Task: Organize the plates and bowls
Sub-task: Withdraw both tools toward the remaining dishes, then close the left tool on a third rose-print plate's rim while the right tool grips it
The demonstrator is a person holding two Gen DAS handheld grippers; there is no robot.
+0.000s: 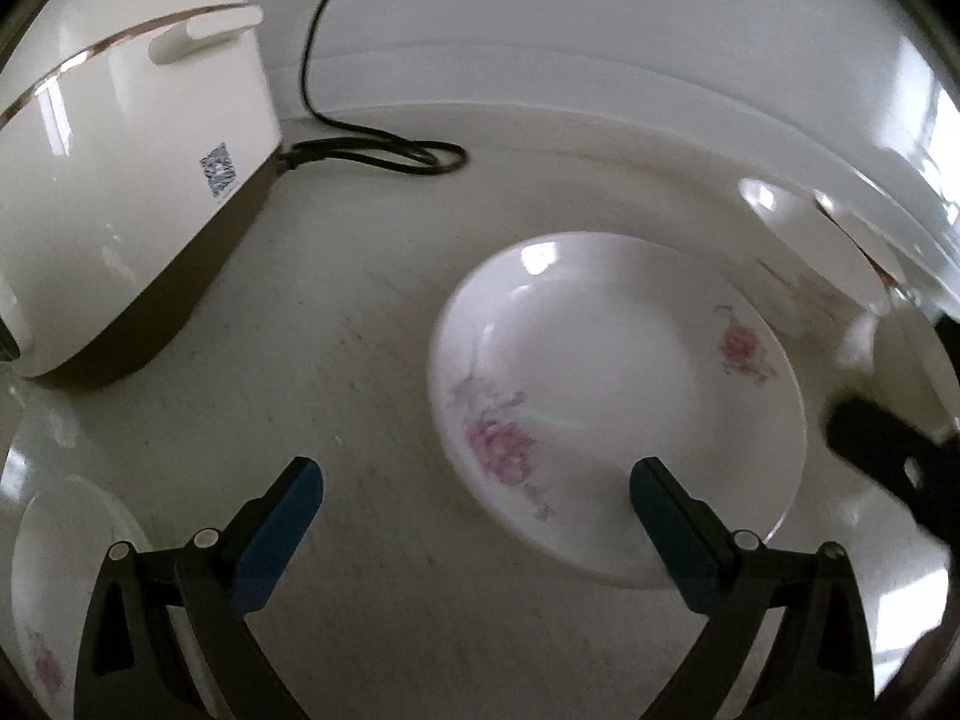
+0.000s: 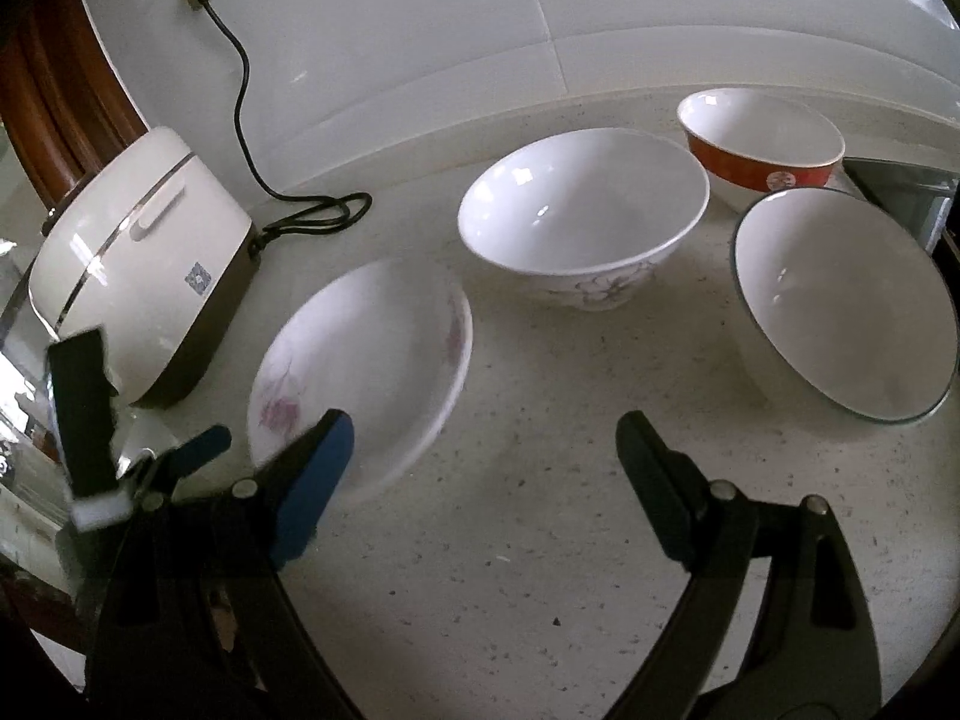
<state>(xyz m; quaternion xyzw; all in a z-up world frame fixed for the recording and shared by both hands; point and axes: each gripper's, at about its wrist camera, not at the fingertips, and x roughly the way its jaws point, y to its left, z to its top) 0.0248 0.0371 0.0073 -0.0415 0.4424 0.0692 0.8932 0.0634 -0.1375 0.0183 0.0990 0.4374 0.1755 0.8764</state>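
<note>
Fingers [image 2: 324, 456] spread wide, rice cooker [image 2: 144, 270] sticker [image 2: 198, 278] unreadable

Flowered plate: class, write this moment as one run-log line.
left gripper: open, above flowered plate | right gripper: open, empty | bowls: unstacked on counter | plate: not gripped
</note>
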